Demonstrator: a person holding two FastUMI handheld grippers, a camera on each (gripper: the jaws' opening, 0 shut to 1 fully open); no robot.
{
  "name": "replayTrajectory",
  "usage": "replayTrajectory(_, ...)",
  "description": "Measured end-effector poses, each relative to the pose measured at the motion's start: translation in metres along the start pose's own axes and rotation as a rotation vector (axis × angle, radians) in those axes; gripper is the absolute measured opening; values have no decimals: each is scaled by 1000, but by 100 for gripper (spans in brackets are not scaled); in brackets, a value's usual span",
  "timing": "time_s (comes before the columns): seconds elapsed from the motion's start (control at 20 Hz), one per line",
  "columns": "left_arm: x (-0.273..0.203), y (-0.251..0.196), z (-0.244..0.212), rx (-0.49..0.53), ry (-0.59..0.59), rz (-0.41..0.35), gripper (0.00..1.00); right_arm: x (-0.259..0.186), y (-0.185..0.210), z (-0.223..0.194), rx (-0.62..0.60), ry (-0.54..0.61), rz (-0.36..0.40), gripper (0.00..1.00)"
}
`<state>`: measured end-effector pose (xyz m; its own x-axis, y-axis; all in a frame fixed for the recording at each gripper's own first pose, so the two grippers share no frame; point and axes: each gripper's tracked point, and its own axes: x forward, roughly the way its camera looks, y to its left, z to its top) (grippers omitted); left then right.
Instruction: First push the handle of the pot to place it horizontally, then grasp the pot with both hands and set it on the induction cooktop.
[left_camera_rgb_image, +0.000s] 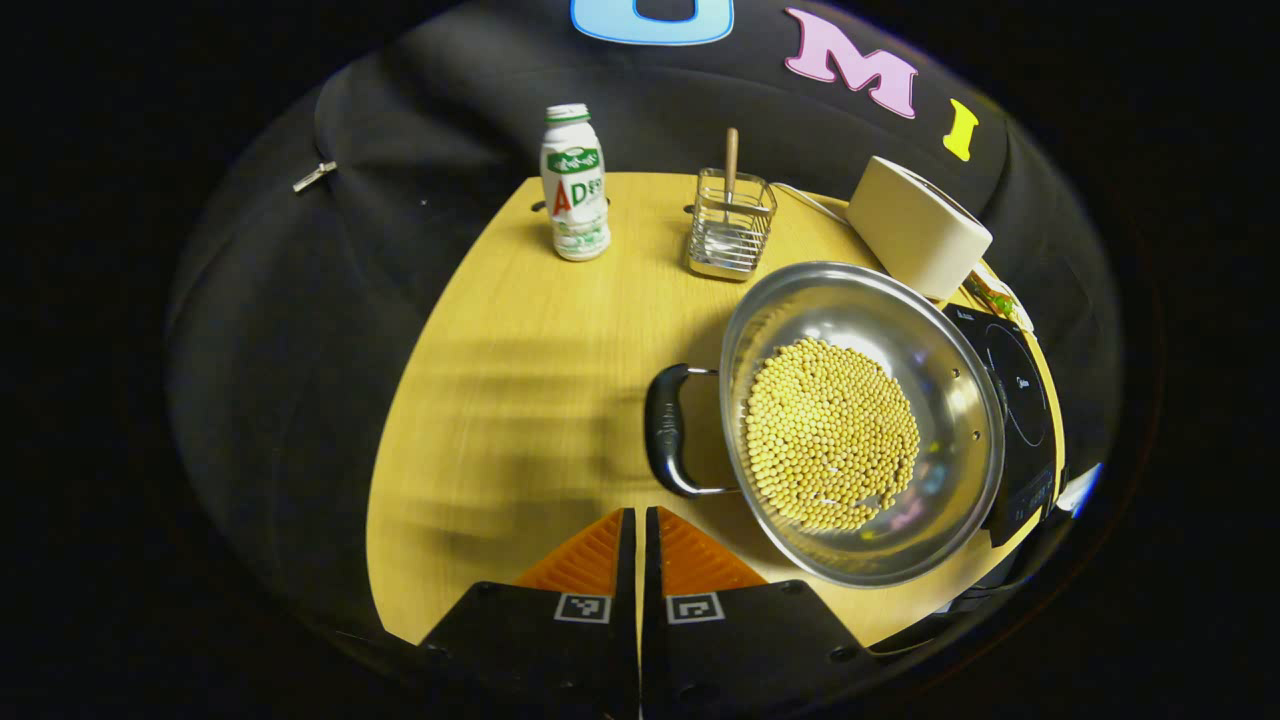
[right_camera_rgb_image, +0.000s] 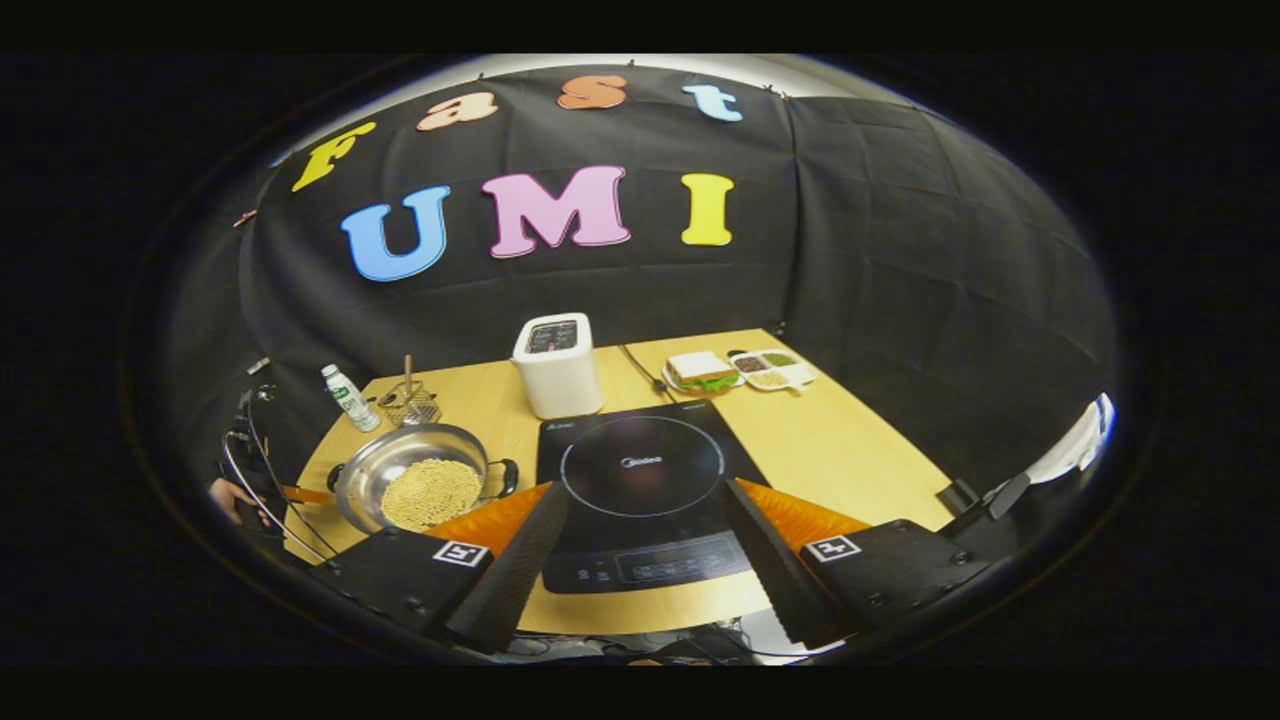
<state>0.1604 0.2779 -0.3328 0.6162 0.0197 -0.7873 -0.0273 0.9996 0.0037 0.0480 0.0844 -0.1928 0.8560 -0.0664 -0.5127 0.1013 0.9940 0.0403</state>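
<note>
pot: steel pot (left_camera_rgb_image: 862, 420) of yellow beans sits on the table (left_camera_rgb_image: 520, 400), just left of the induction cooktop (right_camera_rgb_image: 642, 480), not on it yet.
handle axis: near handle (left_camera_rgb_image: 668, 430) points at the left gripper side; the other handle (right_camera_rgb_image: 508, 476) faces the cooktop. Handle-to-handle line looks roughly horizontal in the right gripper view; cannot tell if a push is still needed.
left gripper (left_camera_rgb_image: 640, 530): fingers nearly together, holding nothing, just short of the near handle; placed for a nudge, likely.
right gripper (right_camera_rgb_image: 640, 560): spread wide, empty, above the cooktop's front; likely staged for the two-handed lift.

Black cloth wall (right_camera_rgb_image: 900, 300) behind light wood table (right_camera_rgb_image: 840, 450); lighting seemingly dim.
</note>
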Motion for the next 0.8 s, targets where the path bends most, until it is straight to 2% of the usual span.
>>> replayTrajectory(0.1, -16, 9, 9, 18, -70, 7, 20, 16, 20, 4, -24, 16, 39, 99)
replayTrajectory(0.2, -33, 16, 25, 47, -153, 22, 50, 33, 42, 7, -56, 32, 88, 99)
replayTrajectory(0.35, -53, 9, 47, 37, -253, -5, 95, 60, 82, 2, -96, 95, 203, 99)
replayTrajectory(0.45, -58, 1, 64, 50, -324, -26, 97, 73, 99, -2, -111, 131, 250, 99)
replayTrajectory(0.55, -58, -11, 78, 65, -374, -58, 97, 89, 109, -11, -116, 174, 260, 99)
replayTrajectory(0.65, -47, -27, 84, 64, -375, -103, 97, 106, 115, -16, -110, 199, 258, 99)
replayTrajectory(0.8, -20, -33, 87, 5, -339, -122, 97, 123, 137, -40, -120, 274, 316, 99)
